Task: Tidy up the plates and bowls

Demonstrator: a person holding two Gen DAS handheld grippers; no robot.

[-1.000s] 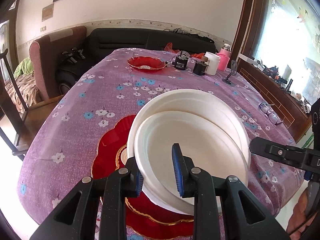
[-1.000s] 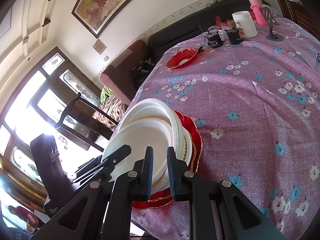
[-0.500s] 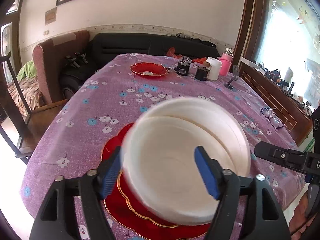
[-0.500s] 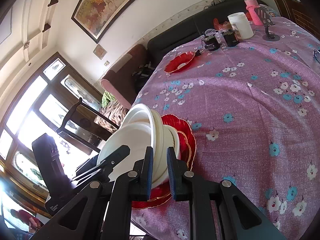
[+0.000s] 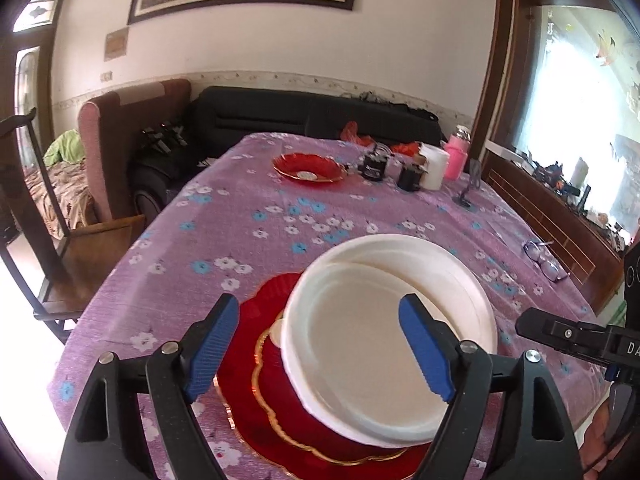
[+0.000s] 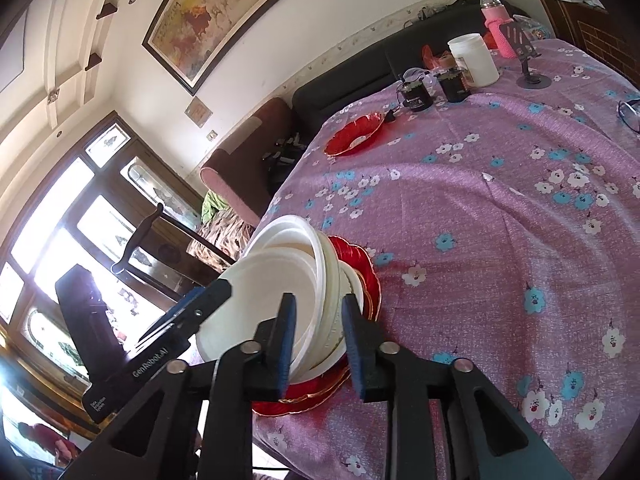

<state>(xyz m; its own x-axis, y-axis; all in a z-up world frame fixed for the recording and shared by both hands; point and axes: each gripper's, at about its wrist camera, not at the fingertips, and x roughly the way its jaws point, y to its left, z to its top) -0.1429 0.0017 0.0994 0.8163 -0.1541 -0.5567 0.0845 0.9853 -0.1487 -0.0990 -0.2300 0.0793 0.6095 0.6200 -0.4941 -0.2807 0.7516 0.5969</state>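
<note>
Left gripper: jaws spread wide, have just been opening; the white plate sits between the blue pads but neither pad touches it. Right gripper: jaws part-way apart, have just been opening; the rims of the white stack lie in the gap, no pad pressing as far as the view shows.

White plate lies tilted inside a larger white bowl, blurred. Both rest on stacked red plates with gold rims at the near edge of the table, purple floral cloth. Right wrist view shows several white pieces nested, leaning left.

Far end: another red plate, dark jars, white tub, pink bottle. Glasses lie at the right edge.

Both grippers point down at the stack from the near side, left one beside the right.
</note>
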